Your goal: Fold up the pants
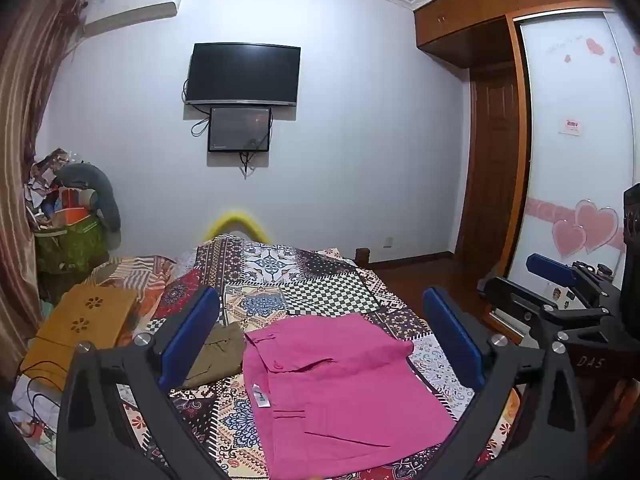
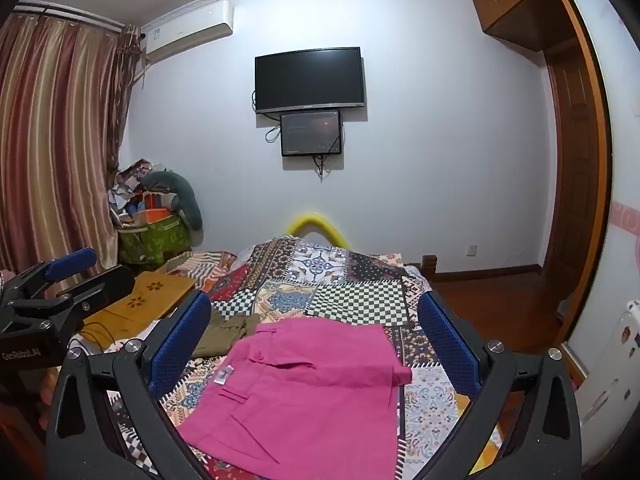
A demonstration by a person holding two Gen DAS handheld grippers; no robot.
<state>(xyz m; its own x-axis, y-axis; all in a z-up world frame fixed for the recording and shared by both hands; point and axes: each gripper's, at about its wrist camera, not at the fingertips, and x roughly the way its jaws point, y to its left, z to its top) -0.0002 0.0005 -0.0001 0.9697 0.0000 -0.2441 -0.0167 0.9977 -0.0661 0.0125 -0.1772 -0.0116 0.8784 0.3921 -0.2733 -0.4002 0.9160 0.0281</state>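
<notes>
My left gripper (image 1: 320, 340) and right gripper (image 2: 316, 336) hover spread wide, empty, above the folded pink cotton pants (image 1: 340, 392) on the patchwork bedspread (image 1: 320, 276).

Matt pink cloth pants (image 1: 340, 392) lie on a patterned cloth bedspread (image 1: 320, 280).

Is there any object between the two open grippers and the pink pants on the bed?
Nothing visible is. The pink pants lie flat on the patterned bedspread, below the left gripper and right gripper, both open. The olive garment lies beside them, to the left.
</notes>
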